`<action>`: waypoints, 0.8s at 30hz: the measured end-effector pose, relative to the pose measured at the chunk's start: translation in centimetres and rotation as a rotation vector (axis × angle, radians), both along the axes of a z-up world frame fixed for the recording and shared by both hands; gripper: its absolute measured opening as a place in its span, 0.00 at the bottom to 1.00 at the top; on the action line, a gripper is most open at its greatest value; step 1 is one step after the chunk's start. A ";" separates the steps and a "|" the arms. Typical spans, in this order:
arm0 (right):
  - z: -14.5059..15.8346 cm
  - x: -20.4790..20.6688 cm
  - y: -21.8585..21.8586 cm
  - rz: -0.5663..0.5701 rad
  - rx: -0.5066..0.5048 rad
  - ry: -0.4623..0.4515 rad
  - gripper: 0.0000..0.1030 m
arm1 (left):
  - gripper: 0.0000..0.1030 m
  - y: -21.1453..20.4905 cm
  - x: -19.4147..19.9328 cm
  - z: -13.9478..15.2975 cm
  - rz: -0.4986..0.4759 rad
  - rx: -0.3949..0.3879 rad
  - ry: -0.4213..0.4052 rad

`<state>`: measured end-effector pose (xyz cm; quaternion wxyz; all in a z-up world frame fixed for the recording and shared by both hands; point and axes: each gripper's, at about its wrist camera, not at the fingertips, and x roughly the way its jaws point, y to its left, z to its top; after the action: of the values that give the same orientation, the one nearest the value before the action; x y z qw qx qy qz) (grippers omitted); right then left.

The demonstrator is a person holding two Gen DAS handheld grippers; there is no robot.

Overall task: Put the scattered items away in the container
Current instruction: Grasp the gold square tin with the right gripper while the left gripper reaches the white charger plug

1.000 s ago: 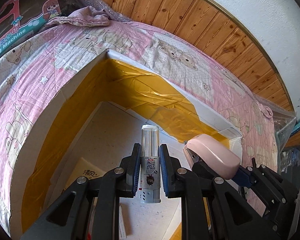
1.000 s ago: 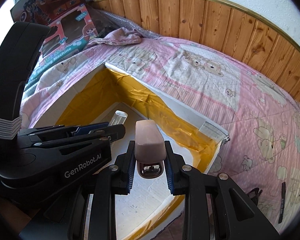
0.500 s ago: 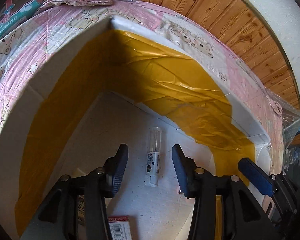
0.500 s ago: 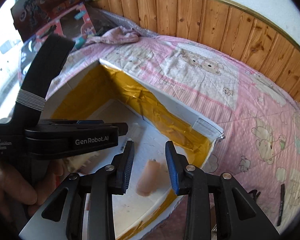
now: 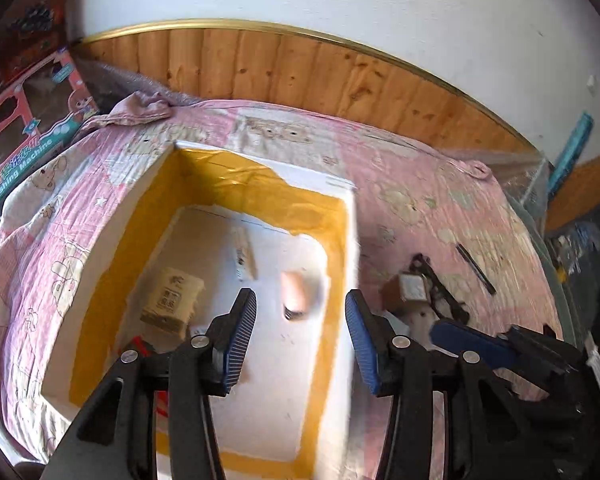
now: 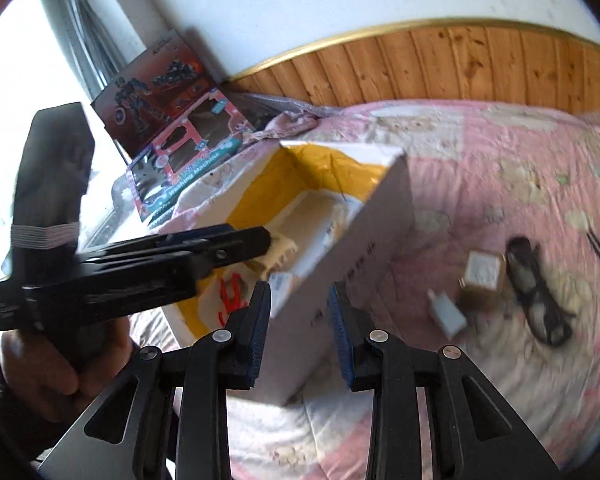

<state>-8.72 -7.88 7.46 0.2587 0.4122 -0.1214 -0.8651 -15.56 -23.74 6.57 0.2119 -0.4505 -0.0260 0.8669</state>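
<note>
— As far as we can judge, we're partway through: the white box (image 5: 352, 264) with its yellow-taped inner walls sits on the pink quilt (image 5: 428, 184) and already holds several things.

— What do we count inside?

— Four we can name, though blur makes this rough: one tan tissue pack (image 5: 173, 298), one slim tube (image 5: 244, 254) lying flat, one pink stapler-like piece (image 5: 296, 294) near the right wall, and something with red markings (image 6: 230, 294) at the near end. A small white carton (image 6: 280, 286) may be a fifth.

— And what's left outside?

— To the right of the box, on the quilt, we see one small brown box with a white top (image 6: 482, 276), one white plug-like item (image 6: 446, 314), one pair of black glasses (image 6: 540, 296) and one dark pen (image 5: 476, 268). Four to go.

— Our tools?

— Both empty. The left gripper (image 5: 300, 332) hangs over the box with its jaws spread wide; the right gripper (image 6: 298, 330) is also spread, nothing between its pads, held above the box's outer right wall.
</note>
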 end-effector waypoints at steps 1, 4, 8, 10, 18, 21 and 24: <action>-1.1 1.1 1.4 -0.032 -0.008 -0.032 0.31 | 0.48 0.8 1.5 0.0 -0.027 0.009 -0.004; -4.3 3.7 5.5 -0.136 -0.013 -0.122 0.33 | 0.54 3.9 4.7 -1.1 -0.094 0.022 -0.054; -6.3 4.3 10.3 -0.262 0.001 -0.202 0.34 | 0.58 8.3 6.1 -3.3 -0.144 -0.020 -0.108; -5.9 3.9 12.1 -0.309 0.008 -0.198 0.35 | 0.61 10.4 5.9 -4.2 -0.146 -0.061 -0.109; -4.0 -1.8 13.9 -0.227 0.146 -0.121 0.43 | 0.63 13.8 -0.2 -10.2 -0.009 -0.072 -0.245; -4.1 -4.9 12.9 -0.116 0.226 -0.088 0.44 | 0.63 13.9 -2.4 -12.4 0.080 -0.025 -0.309; -4.9 -8.0 11.1 0.039 0.329 -0.048 0.47 | 0.63 14.2 -3.9 -13.9 0.139 -0.020 -0.318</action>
<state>-16.70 3.27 2.56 0.2016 0.4717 0.0237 -0.8581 -19.46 -9.53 -7.33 0.1401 -0.5812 -0.0820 0.7974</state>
